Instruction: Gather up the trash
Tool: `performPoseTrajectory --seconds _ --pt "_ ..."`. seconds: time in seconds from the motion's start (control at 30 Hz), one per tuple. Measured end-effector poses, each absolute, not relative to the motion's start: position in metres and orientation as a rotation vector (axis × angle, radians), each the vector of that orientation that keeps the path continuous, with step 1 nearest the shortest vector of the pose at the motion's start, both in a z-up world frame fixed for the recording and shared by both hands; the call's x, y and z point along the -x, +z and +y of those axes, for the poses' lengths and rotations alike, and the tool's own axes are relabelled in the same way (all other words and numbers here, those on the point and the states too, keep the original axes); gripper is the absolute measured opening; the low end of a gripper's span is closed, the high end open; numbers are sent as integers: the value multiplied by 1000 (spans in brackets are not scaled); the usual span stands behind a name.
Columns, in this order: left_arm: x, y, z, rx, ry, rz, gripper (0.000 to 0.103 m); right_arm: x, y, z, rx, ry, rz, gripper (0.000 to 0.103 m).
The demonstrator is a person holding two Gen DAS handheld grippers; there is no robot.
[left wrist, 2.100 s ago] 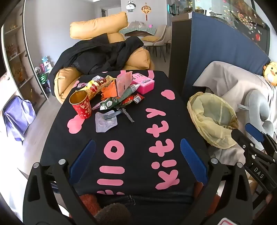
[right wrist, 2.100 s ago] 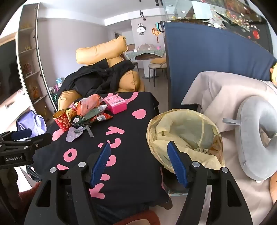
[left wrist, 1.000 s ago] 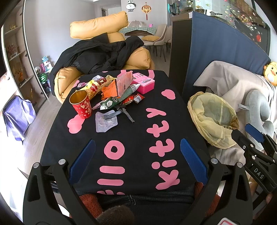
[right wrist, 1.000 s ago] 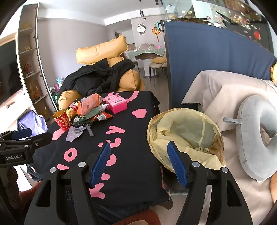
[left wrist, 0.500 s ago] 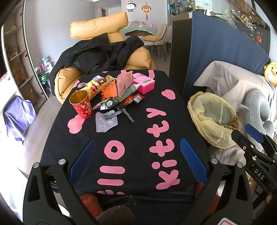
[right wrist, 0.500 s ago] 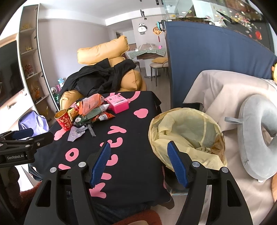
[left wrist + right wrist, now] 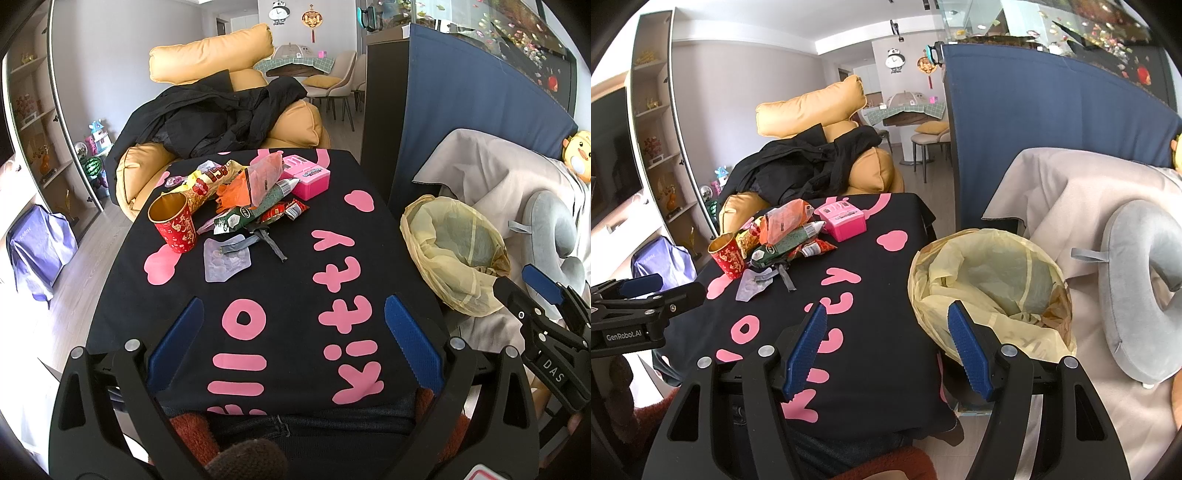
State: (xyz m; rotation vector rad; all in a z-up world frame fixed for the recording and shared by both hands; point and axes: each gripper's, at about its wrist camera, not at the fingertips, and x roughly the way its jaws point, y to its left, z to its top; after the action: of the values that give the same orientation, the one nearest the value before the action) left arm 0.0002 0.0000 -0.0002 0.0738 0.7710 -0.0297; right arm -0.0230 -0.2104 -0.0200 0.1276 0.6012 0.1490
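- A red paper cup stands at about 11 o'clock from the left gripper, well apart from it.
- Just right of the cup, the pile of wrappers lies at 12 o'clock, with a pink box at its far right edge.
- The left gripper hovers over the black tablecloth, jaws wide apart and empty.
- The right gripper is also spread open, holding nothing.
- The yellow trash bag gapes at its 1 o'clock, just beyond the right fingertip.

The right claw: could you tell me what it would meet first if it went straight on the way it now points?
Probably the near rim of the yellow trash bag, which lies just ahead between the open right claw fingers; depth is unclear, so the black tablecloth edge could come first.
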Motion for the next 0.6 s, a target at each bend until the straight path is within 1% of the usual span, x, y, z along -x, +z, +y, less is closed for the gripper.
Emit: performPoseTrajectory --seconds 0.6 --pt "0 0 0 -75 -30 773 94 23 -13 -216 -130 140 580 65"
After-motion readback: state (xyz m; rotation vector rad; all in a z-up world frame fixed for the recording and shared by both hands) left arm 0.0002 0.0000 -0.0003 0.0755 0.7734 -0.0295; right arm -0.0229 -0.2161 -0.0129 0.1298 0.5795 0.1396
